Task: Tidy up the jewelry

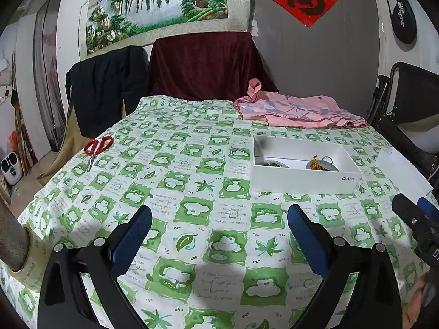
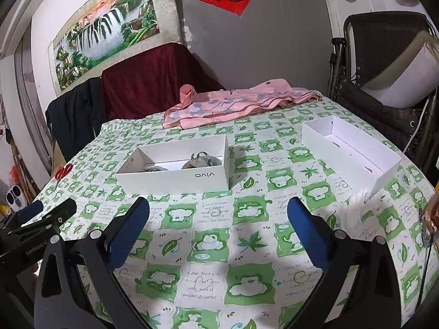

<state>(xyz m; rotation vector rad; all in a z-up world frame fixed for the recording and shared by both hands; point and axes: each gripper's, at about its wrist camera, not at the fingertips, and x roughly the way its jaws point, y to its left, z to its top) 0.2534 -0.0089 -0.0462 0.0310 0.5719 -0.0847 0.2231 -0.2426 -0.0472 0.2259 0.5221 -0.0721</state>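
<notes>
While both grippers, left [image 1: 219,242] and right [image 2: 218,237], hover spread wide and empty, the jewelry [image 2: 199,159] sits inside the white box [image 2: 175,176]. Right of that box, a second white tray [image 2: 354,153] holds nothing I can make out.

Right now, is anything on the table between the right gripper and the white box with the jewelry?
Nothing visible. Only bare tablecloth lies between the open right gripper and the white box. The jewelry sits behind its near wall.
</notes>
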